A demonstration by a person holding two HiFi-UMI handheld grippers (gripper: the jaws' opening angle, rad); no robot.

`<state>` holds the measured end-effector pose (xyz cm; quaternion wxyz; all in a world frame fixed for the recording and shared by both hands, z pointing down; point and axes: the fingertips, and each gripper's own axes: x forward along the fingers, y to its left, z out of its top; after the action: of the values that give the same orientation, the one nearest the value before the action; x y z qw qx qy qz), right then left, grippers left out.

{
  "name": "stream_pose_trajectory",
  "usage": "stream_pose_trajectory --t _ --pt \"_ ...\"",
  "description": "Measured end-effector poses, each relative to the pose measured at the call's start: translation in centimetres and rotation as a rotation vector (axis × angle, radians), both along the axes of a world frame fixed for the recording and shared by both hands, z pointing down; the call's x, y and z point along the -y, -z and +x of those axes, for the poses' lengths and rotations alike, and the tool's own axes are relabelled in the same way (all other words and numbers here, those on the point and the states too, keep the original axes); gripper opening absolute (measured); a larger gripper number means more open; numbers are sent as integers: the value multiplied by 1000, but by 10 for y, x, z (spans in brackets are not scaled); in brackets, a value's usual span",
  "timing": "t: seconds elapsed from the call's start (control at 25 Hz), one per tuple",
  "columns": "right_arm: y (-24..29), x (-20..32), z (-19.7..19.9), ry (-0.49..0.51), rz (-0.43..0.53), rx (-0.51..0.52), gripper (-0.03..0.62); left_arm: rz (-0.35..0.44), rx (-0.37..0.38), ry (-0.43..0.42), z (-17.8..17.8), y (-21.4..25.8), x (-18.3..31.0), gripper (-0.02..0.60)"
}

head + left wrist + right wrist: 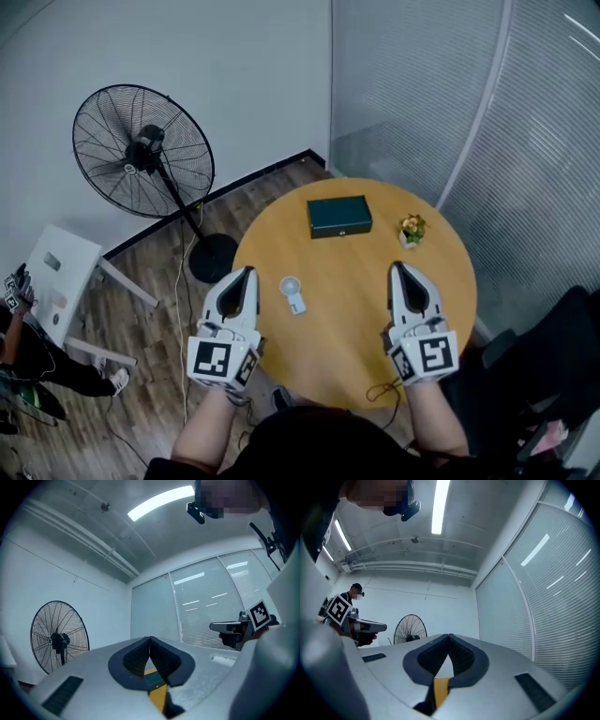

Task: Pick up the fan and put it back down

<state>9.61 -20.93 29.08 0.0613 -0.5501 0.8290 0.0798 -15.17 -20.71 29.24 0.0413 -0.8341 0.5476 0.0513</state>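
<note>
1. Taking the round table (356, 309) as the reference, both tools hover over its near edge. The black standing fan (142, 150) on the floor is well off its left side, so the task's fan is probably the small one on the tabletop.
2. The left gripper (249, 272) sits over the table's near-left rim, its jaws pressed together on nothing. The right gripper (397, 267) is over the near-right part, likewise closed and empty.
3. Whether the lift is still ahead I cannot tell. If so, the left tool looks better placed: spread its jaws, lower to the tabletop, and pinch the narrow handle, not the round head.
4. The small fan (292, 293) lies flat on the table's left half, toward the near edge. It is white, with a round head and a short handle, and neither tool touches it.
</note>
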Motion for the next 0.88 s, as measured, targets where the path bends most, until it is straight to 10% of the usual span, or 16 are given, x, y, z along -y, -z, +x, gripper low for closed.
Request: stream_pose_trajectory --t 0.88 --pt "-8 3 28 10 -23 66 5 -36 -20 -8 26 -8 7 7"
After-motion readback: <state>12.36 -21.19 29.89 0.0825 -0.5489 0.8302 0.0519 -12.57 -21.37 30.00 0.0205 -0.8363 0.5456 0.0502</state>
